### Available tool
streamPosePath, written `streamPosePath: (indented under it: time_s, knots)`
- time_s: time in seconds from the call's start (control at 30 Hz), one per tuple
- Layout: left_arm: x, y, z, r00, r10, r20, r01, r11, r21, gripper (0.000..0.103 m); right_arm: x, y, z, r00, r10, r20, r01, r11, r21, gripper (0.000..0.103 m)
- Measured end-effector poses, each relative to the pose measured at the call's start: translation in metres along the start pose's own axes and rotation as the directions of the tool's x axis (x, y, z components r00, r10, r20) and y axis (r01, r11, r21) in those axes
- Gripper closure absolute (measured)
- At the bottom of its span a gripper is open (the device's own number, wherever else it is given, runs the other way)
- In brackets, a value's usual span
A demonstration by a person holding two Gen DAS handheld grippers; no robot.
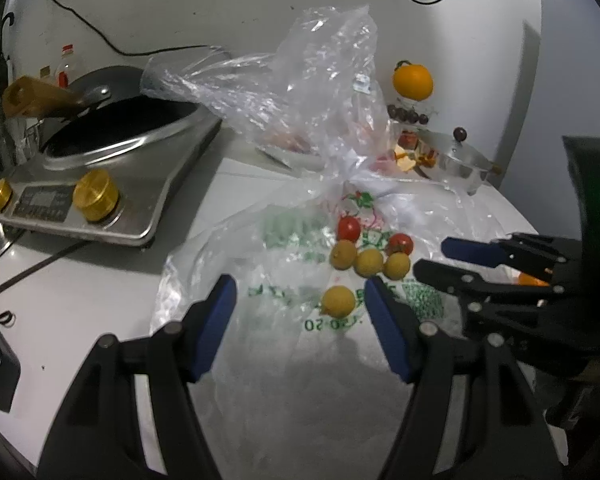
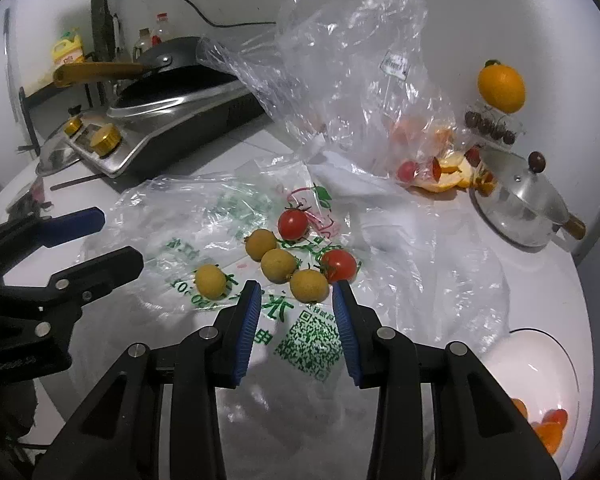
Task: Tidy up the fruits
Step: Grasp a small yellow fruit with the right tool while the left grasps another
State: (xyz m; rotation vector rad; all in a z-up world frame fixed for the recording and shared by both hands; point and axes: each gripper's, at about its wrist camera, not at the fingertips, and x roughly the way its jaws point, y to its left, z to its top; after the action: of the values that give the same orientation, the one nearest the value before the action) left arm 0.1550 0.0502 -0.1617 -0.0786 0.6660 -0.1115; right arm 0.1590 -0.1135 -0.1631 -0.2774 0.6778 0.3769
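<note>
Several small yellow fruits and two cherry tomatoes lie on a flat printed plastic bag on the white counter. A lone yellow fruit lies just ahead of my left gripper, which is open and empty. My right gripper is open and empty, with another yellow fruit just ahead between its tips and a tomato by its right tip. The second tomato lies farther back. The right gripper also shows in the left wrist view.
A crumpled clear bag stands behind the fruits. An induction cooker with a wok is at the left. An orange, dark grapes, orange peel and a metal pot lid are at the back right. A white bowl with orange fruit sits at the right.
</note>
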Motion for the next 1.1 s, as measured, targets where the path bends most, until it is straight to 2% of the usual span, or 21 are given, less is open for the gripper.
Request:
streamPosePath:
  time_s: [0.3, 0.4, 0.63, 0.67, 0.7, 0.73, 0.83, 0.93, 1.1]
  knots:
    - [0.017, -0.005, 0.006, 1.000, -0.023, -0.012, 0.023, 0.999, 0.031, 0.035, 0.029, -0.007, 0.004, 0.999, 0.006, -0.044, -0.005, 1.000, 0.021, 0.064]
    - [0.025, -0.009, 0.007, 0.999, 0.000, -0.036, 0.002, 0.998, 0.056, 0.035, 0.037, -0.010, 0.004, 0.998, 0.006, -0.058, -0.004, 0.999, 0.032, 0.064]
    - [0.040, -0.017, 0.005, 0.997, -0.018, -0.079, 0.026, 0.995, 0.100, 0.036, 0.050, -0.013, 0.002, 0.996, 0.021, -0.084, -0.017, 0.998, 0.055, 0.064]
    - [0.042, -0.018, 0.005, 0.996, -0.018, -0.087, 0.027, 0.994, 0.104, 0.037, 0.051, -0.014, 0.002, 0.996, 0.023, -0.086, -0.018, 0.998, 0.057, 0.064]
    - [0.044, -0.019, 0.005, 0.995, -0.017, -0.095, 0.027, 0.994, 0.108, 0.044, 0.052, -0.014, 0.002, 0.996, 0.026, -0.087, -0.020, 0.998, 0.061, 0.064]
    - [0.047, -0.020, 0.006, 0.994, -0.019, -0.109, 0.031, 0.994, 0.109, 0.047, 0.053, -0.015, 0.001, 0.996, 0.030, -0.088, -0.024, 0.998, 0.066, 0.064]
    - [0.054, -0.025, 0.009, 0.992, -0.028, -0.126, 0.043, 0.992, 0.116, 0.050, 0.056, -0.016, 0.001, 0.995, 0.047, -0.086, -0.041, 0.997, 0.073, 0.065]
    - [0.061, -0.023, 0.009, 0.988, -0.034, -0.152, 0.050, 0.994, 0.101, 0.051, 0.058, -0.016, 0.000, 0.995, 0.047, -0.089, -0.041, 0.997, 0.070, 0.073]
    - [0.064, -0.031, 0.007, 0.985, -0.056, -0.164, 0.077, 0.989, 0.127, 0.059, 0.050, -0.021, 0.000, 0.997, 0.050, -0.061, -0.044, 0.996, 0.081, 0.073]
